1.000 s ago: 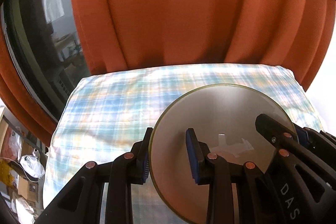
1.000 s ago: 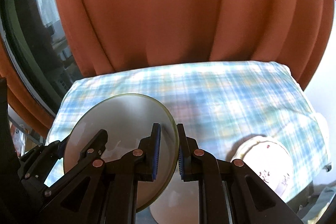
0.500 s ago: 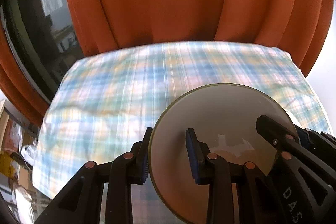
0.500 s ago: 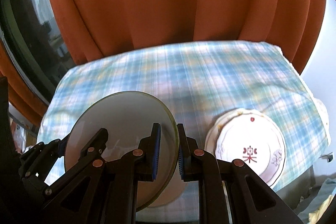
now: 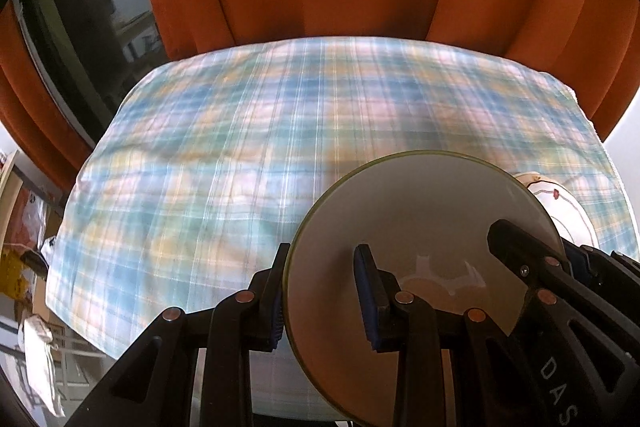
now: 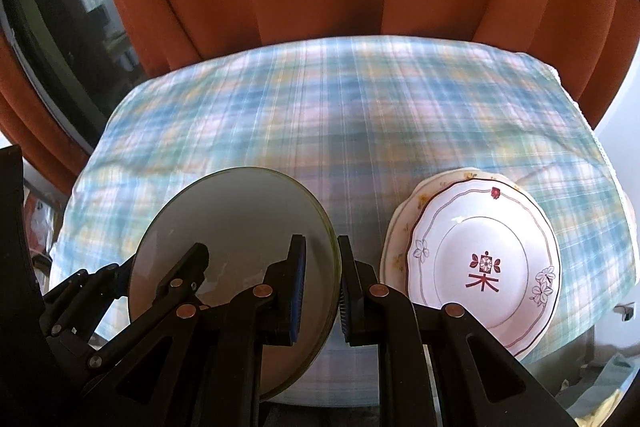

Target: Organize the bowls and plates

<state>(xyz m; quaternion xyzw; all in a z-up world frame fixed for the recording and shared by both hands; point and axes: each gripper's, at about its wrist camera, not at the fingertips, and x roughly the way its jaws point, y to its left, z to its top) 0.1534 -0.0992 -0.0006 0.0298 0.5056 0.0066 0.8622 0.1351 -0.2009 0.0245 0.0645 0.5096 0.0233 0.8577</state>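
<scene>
Holding a plain green-rimmed plate [image 6: 240, 255] between both tools, I have it off the plaid tablecloth [image 6: 340, 131] and tilted up on edge, its face turned toward my left camera. My left gripper [image 5: 322, 297] pinches the plate's left rim, one pad behind and one pad on the face; my right gripper [image 6: 322, 285] pinches the opposite rim the same way, its jaws nearly together on the thin edge. From the left wrist view I can see the other tool's finger lying across the plate's far side. As for progress, I judge the sorting partly done: a stack of flowered plates [image 6: 480, 267] sits near the right front corner of the cloth, a white one with a dark red motif on top of a cream scalloped one. The plate I carry hangs to the left of that stack, apart from it and not yet set down. I see no bowls in either view, so I cannot say where they stand. Both tools reach forward from the near edge, side by side, angled slightly downward.
</scene>
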